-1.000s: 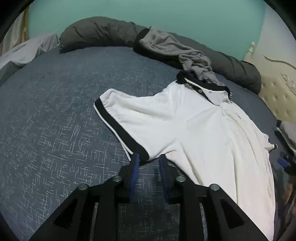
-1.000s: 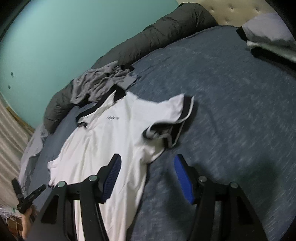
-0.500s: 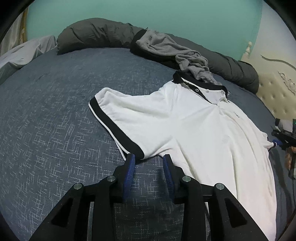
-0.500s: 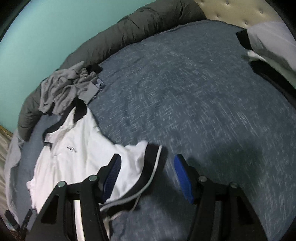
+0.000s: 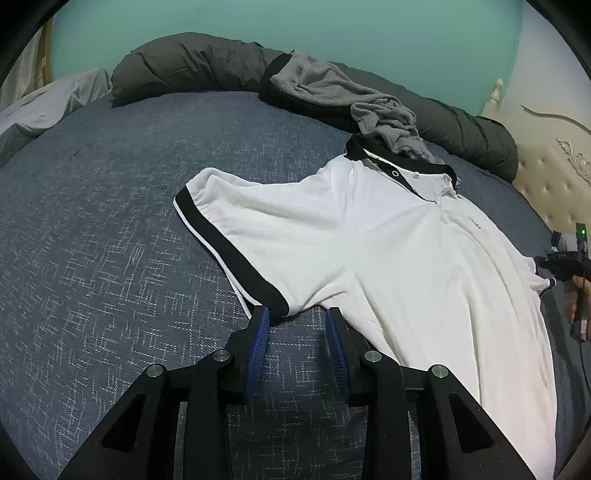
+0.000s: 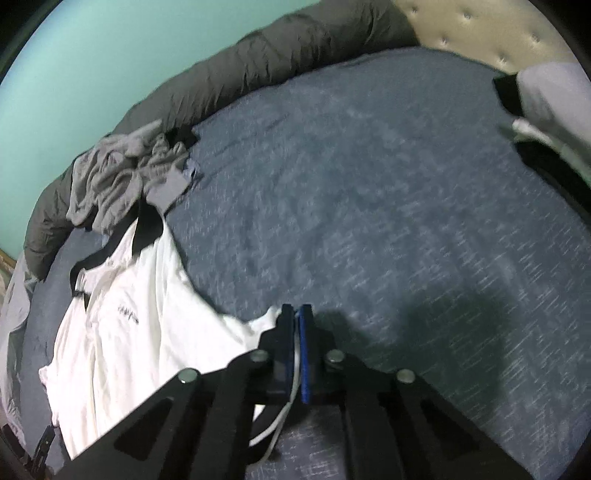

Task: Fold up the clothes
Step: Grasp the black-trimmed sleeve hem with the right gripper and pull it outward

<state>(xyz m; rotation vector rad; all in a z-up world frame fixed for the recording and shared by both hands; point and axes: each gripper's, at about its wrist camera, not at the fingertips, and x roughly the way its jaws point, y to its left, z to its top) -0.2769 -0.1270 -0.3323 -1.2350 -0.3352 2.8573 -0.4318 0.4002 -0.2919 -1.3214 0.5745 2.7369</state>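
White short-sleeved polo shirt with black collar and black sleeve bands (image 5: pixel 388 251) lies spread face up on the dark blue patterned bed cover (image 5: pixel 110 258), collar end toward the long dark grey rolled duvet (image 5: pixel 207 66) that runs along the teal wall (image 5: pixel 295 22). Crumpled grey garment (image 5: pixel 373 107) sits against the shirt's collar, partly draped on the duvet. Left gripper (image 5: pixel 297 323), black frame with blue pads, is low over the bed cover just beside the shirt's near sleeve cuff; jaws apart, nothing between them, the left pad near touching the black cuff band. Right gripper (image 6: pixel 295 325) is at the shirt's other sleeve, on the side away from the left gripper; jaws together, clamped on the sleeve edge, white trim hanging out below the pads. In the right wrist view that sleeve is drawn out from the shirt body (image 6: pixel 122 325); view is motion-blurred. In the left wrist view a hand (image 5: pixel 578 299) holds the black right gripper handle at the shirt's far sleeve. Cream tufted headboard (image 5: pixel 554 177) stands past the shirt on that side. White pillow (image 6: pixel 554 96) lies well apart from the shirt near the headboard.
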